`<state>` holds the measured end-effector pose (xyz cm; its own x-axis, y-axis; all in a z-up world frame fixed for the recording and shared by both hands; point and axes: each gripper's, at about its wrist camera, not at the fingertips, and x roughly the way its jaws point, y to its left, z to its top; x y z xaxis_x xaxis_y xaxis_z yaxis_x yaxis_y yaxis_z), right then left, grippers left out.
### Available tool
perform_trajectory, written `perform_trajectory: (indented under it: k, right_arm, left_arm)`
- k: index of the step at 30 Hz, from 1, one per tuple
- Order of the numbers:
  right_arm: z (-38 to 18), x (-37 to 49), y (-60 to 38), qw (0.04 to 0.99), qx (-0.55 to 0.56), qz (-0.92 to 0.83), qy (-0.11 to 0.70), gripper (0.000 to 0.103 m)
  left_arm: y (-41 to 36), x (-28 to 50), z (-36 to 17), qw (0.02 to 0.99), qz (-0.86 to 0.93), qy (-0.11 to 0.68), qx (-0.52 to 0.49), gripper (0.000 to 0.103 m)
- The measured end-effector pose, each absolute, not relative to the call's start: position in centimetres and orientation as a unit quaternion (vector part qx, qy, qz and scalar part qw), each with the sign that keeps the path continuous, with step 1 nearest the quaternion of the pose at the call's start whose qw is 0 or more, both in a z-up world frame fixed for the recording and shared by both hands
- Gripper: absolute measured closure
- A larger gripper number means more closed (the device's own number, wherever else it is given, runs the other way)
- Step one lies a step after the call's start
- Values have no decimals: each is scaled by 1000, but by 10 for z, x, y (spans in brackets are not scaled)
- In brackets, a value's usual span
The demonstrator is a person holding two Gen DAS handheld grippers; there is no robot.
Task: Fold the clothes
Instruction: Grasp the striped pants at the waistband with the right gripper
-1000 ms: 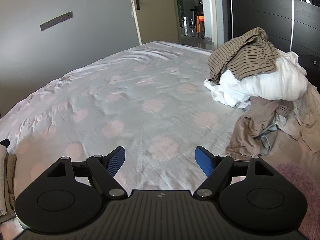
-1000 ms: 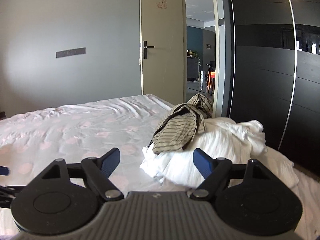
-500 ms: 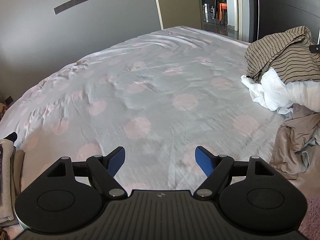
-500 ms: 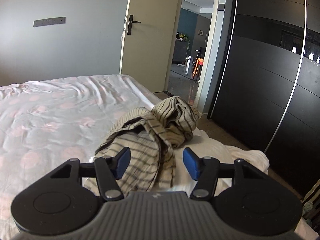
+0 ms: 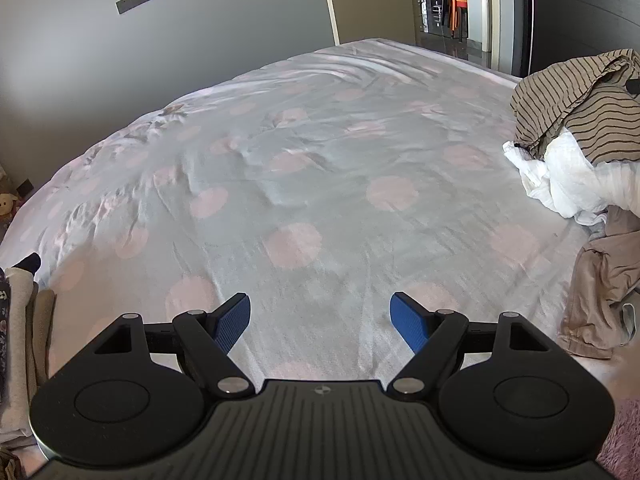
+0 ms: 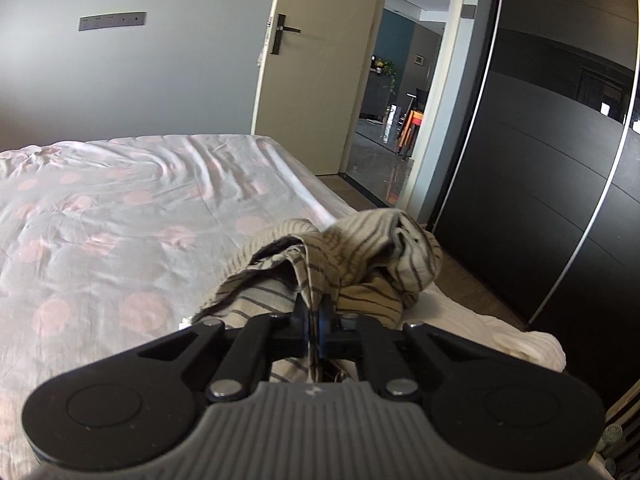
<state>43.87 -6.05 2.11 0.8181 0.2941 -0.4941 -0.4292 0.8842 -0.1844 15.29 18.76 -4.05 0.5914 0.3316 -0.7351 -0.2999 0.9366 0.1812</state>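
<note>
The right gripper (image 6: 315, 320) has its fingers clenched on the striped shirt (image 6: 360, 256) atop the pile at the bed (image 5: 320, 160) edge, so lift slowly while the left gripper (image 5: 320, 322), fingers released, takes another edge.

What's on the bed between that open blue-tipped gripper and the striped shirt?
Only bare spotted bedsheet lies between the left gripper and the striped shirt, seen in the left wrist view.
</note>
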Motion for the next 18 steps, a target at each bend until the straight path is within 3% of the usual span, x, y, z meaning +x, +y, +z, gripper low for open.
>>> perform_trajectory:
  k: [18]
  right_arm:
    - [70,268,61,855,-125,467,186,99]
  left_arm:
    - [230,77,2,896,222,384,5,27]
